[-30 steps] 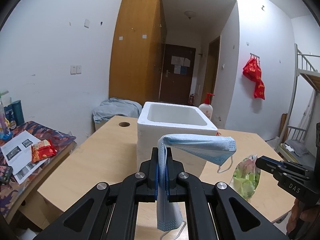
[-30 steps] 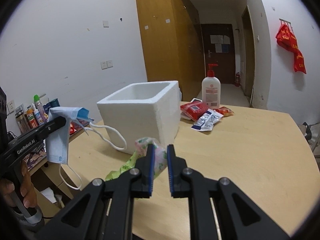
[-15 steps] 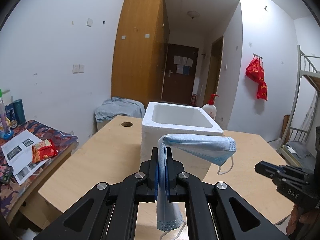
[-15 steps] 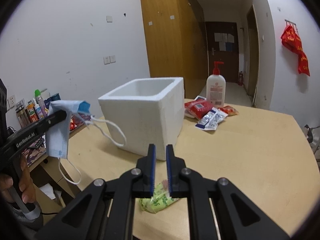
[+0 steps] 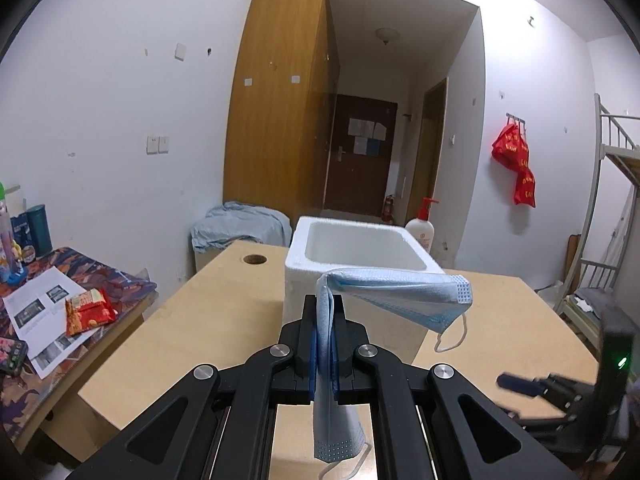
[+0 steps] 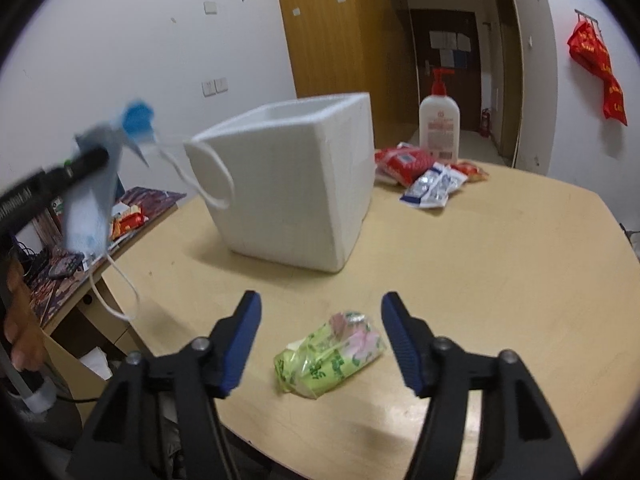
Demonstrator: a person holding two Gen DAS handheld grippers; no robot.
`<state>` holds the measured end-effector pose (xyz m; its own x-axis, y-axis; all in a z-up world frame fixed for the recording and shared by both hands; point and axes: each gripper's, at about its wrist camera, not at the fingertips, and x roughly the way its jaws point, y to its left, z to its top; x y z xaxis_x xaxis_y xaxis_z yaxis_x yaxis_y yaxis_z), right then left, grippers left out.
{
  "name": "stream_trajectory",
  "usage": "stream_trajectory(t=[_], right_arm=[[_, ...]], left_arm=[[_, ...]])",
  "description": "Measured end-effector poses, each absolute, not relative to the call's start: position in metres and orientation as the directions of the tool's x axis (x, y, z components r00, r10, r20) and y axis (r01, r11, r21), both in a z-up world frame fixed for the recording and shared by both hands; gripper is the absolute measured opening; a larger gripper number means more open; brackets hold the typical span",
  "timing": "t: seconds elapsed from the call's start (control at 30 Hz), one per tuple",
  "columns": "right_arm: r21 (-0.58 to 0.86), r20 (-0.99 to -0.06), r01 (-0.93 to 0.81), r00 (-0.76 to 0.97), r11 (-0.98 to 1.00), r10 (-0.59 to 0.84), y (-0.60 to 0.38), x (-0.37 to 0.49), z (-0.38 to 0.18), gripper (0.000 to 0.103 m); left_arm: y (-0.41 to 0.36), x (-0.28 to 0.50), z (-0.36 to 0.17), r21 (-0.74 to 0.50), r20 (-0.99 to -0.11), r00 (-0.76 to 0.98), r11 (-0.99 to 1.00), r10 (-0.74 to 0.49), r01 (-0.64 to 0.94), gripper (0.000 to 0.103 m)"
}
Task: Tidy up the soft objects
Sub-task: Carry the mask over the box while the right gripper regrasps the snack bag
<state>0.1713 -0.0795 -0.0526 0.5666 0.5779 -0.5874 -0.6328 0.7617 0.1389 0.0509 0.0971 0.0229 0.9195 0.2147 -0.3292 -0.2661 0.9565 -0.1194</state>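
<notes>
My left gripper is shut on a blue face mask, held above the wooden table just in front of the white foam box. The mask folds over the fingertips and its ear loop hangs down. In the right wrist view the mask shows blurred at the left, beside the foam box. My right gripper is open and empty, above a green tissue pack that lies on the table between its fingers.
A lotion pump bottle and several snack packets lie behind the box. A side table with papers, a red packet and bottles stands at the left. A bunk bed is at the right.
My right gripper has opened and tilted down over the green tissue pack. My left gripper has lifted the mask closer to the foam box.
</notes>
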Motion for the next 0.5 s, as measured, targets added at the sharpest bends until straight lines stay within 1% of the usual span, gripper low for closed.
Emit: stream_trajectory(t=[0.23,0.5], right_arm=[[0.152,-0.646,-0.624,0.524,0.766,0.555,-0.07,0.178,-0.074,0.068],[0.159,-0.682,-0.608,0.502,0.778,0.531,-0.064,0.185,-0.088,0.068]], left_arm=[[0.095,0.048,0.039,-0.109,-0.288,0.931,0.958,0.225,-0.265,0.005],[0.097,0.054,0.056,-0.104,-0.255,0.941,0.961,0.222,-0.255,0.005]])
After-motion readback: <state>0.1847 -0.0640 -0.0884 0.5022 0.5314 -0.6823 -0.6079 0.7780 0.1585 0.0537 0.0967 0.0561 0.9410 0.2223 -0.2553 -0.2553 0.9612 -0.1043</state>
